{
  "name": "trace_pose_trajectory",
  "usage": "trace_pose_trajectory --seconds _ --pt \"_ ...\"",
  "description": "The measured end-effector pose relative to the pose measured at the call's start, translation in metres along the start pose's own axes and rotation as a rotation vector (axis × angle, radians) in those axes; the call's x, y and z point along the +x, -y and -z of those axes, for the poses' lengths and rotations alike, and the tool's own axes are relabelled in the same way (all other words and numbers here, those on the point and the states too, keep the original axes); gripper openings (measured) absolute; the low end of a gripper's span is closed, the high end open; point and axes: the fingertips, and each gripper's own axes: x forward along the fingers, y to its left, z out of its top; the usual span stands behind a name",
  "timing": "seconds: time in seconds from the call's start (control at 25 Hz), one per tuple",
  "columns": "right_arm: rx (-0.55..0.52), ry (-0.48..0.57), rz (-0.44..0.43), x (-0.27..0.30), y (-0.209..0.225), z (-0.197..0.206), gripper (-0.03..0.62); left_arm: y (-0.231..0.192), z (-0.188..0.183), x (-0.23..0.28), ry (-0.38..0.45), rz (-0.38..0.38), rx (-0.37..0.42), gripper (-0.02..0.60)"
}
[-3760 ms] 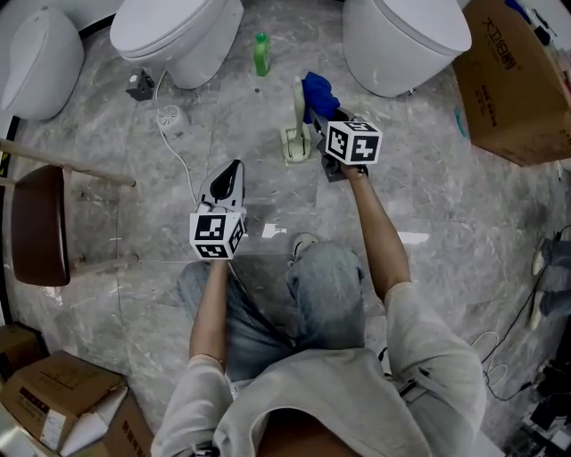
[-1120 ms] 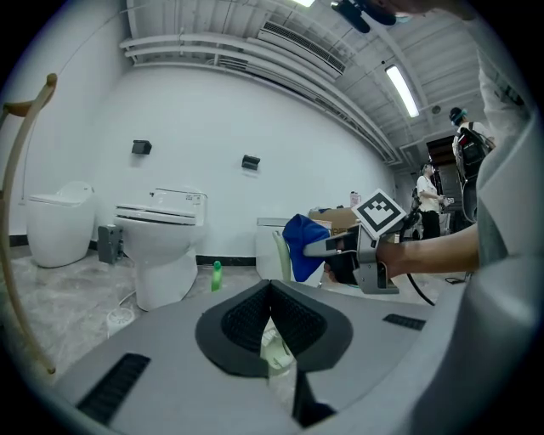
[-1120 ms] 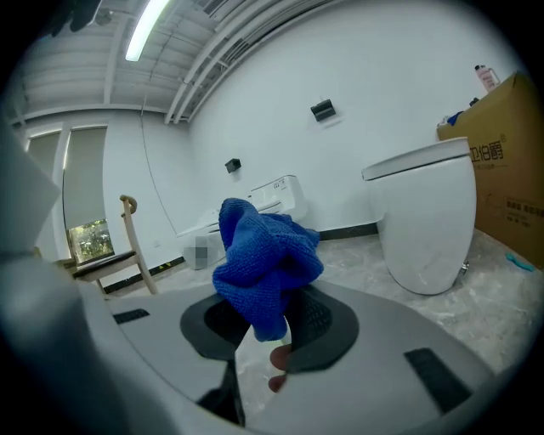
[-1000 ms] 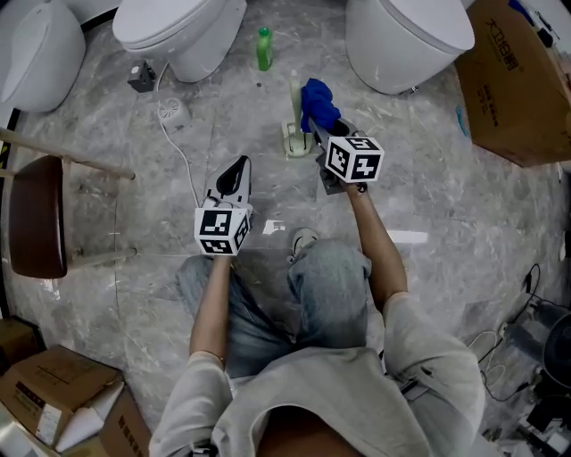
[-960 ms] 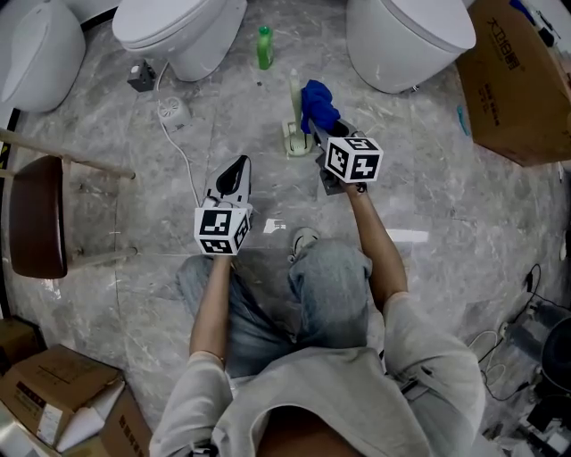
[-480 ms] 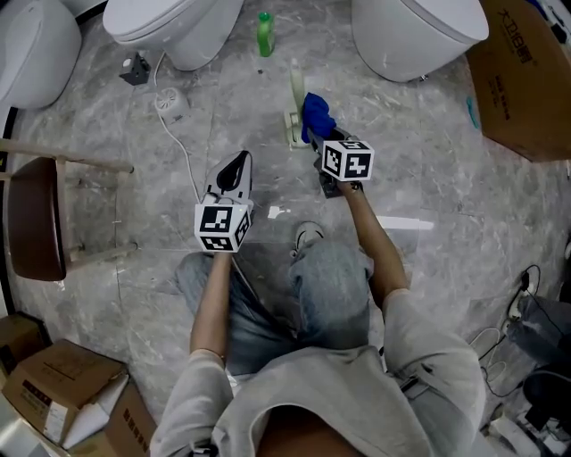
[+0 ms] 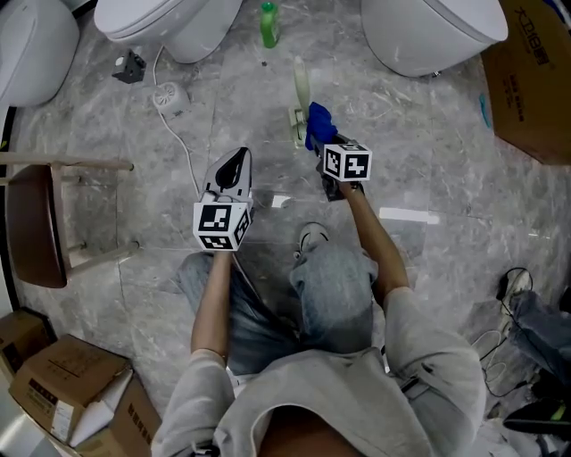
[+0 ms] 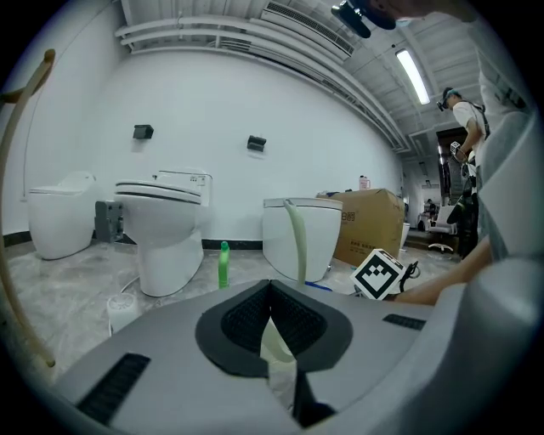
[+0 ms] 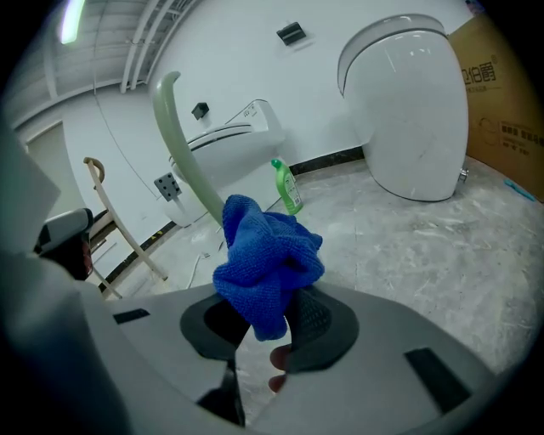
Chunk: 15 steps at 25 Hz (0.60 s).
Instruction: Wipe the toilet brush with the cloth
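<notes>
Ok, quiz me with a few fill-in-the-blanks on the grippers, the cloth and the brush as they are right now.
1. The right gripper is shut on a ____ cloth.
2. The left gripper, its jaws together, holds ____.
3. The toilet brush stands on the ____.
4. The plastic bottle beyond the brush is ____.

Missing words: blue; nothing; floor; green.

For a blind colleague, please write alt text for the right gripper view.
The right gripper holds a blue cloth between its jaws, in front of a green toilet brush handle. Behind stand a green bottle and white toilets on a grey floor.
</notes>
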Motion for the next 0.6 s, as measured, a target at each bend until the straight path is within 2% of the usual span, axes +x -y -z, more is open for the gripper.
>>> trace_pose_trajectory --seconds 0.44,0.6 --pt "-0.044 -0.087 0.0 0.013 0.019 0.026 0.106 0.003 0.033 0.043 -0.061 0.026 -0.071 0.018" --pt "-0.059 -0.103 0.015 0.004 0.026 0.029 0.106 -0.002 0.039 0.05 -0.104 0.013 -0.096 0.018"
